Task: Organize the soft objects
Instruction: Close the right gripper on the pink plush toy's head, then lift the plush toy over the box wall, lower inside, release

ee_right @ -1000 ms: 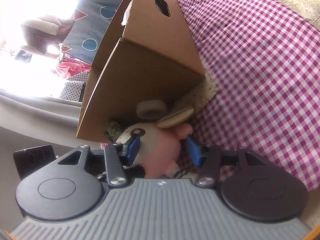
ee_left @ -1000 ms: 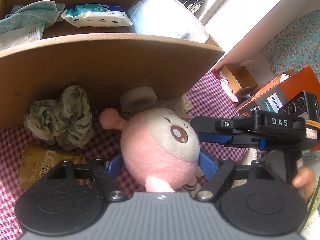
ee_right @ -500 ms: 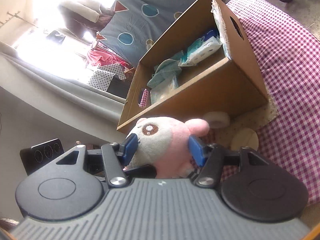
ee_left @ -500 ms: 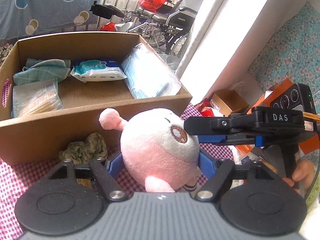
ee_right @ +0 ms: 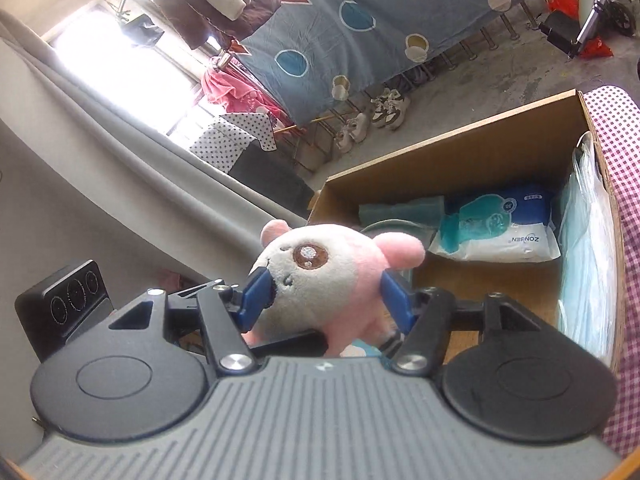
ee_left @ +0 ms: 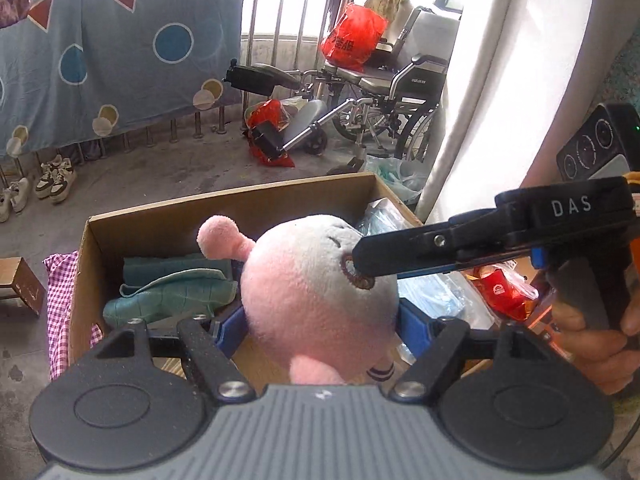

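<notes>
A pink and white plush toy [ee_left: 312,300] is held in the air over the open cardboard box [ee_left: 168,208]. My left gripper [ee_left: 320,320] is shut on its sides. My right gripper [ee_right: 326,298] is also shut on the plush toy [ee_right: 328,276], and its arm crosses the left wrist view from the right, touching the toy's face. The cardboard box [ee_right: 460,148] holds a green cloth [ee_left: 172,296], a pack of wipes [ee_right: 500,232] and a clear bag of blue masks [ee_right: 588,256].
The box stands on a purple checked cloth [ee_right: 628,200]. Beyond it are a concrete floor, shoes [ee_left: 52,180], a wheelchair [ee_left: 384,92] and a hanging blue sheet [ee_left: 100,52]. A white curtain [ee_left: 500,80] hangs at the right.
Both grippers have lifted the plush toy from the checked cloth in front of the box up to above the box's opening.
</notes>
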Demonstrator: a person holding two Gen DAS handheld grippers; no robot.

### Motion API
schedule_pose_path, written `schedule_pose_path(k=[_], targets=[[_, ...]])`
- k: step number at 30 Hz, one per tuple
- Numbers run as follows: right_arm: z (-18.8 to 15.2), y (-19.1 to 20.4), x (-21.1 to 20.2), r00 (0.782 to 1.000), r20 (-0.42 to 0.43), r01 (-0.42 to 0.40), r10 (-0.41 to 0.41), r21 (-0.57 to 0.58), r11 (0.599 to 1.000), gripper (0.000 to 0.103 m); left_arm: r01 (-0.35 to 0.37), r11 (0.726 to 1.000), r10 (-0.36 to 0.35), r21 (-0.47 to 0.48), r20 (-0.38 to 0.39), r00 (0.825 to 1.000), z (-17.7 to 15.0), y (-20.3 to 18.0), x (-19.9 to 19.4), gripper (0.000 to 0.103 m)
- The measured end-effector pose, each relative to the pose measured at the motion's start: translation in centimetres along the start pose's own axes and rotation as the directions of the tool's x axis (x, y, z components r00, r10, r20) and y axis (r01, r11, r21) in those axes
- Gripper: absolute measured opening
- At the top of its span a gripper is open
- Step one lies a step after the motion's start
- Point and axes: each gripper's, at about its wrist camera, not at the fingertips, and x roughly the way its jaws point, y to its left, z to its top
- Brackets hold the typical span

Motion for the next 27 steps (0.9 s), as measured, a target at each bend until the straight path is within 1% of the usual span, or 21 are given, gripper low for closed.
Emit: schedule_pose_path(k=[1,3,6,7,11,13,14,15,18,19,22,23,27], targets=[[0.8,-0.7,1.4,1.0,-0.021,0.021,-0.02,0.019,1.0,0.061,-0.017,1.0,0.017,0.001,-0.033,0.999,0.5,0.8,1.8,0.078],[2.0,-1.7,4.1,0.996,-0.067,0.064,-0.062,0.019,0.998,0.061,-0.031,0.999,0.03,-0.012,-0.092,0.995,1.1,1.9,4.7,0.078],[2.5,-3.8,7.7,0.984,-0.131,0.127,-0.121,0.041,0.991,0.059,-0.049,0.999,0.045,-0.019,-0.182,0.982,1.1,4.0,8.8,0.078],[2.6,-4.3,8.6,0.981,-0.145,0.139,-0.131,0.047,0.989,0.057,-0.06,0.998,0.055,-0.019,-0.203,0.978,1.0,4.5,9.8,0.078],[2.7,-5.5,11.8,0.964,-0.198,0.189,-0.181,0.023,0.982,0.056,-0.082,0.997,0.08,0.003,-0.271,0.959,0.4,5.8,12.6,0.078],[2.6,-5.7,12.9,0.957,-0.217,0.199,-0.192,0.011,0.98,0.056,-0.096,0.995,0.099,0.025,-0.297,0.95,-0.1,6.3,13.2,0.078],[2.5,-5.7,13.3,0.955,-0.224,0.203,-0.196,0.008,0.979,0.056,-0.092,0.995,0.095,0.022,-0.31,0.946,-0.1,6.6,13.5,0.078],[2.5,-5.6,13.5,0.954,-0.225,0.202,-0.196,0.004,0.979,0.056,-0.089,0.996,0.088,0.01,-0.315,0.945,0.0,7.0,13.6,0.078],[2.4,-5.6,13.7,0.96,-0.218,0.183,-0.176,0.012,0.983,0.057,-0.086,0.996,0.086,0.012,-0.294,0.952,-0.2,7.6,12.8,0.078],[2.3,-5.7,13.9,0.96,-0.223,0.179,-0.17,0.019,0.984,0.059,-0.089,0.996,0.089,0.014,-0.299,0.95,-0.3,7.7,12.8,0.079],[1.7,-6.5,14.9,0.95,-0.272,0.177,-0.155,0.057,0.983,0.061,-0.093,0.996,0.086,-0.004,-0.347,0.934,-0.6,8.0,13.2,0.08],[1.6,-6.5,15.1,0.948,-0.277,0.178,-0.155,0.058,0.982,0.062,-0.096,0.995,0.085,-0.015,-0.357,0.93,-0.7,8.2,13.3,0.08],[1.8,-5.9,15.0,0.948,-0.273,0.189,-0.166,0.06,0.98,0.065,-0.093,0.995,0.071,-0.046,-0.348,0.935,-0.5,8.5,12.4,0.082]])
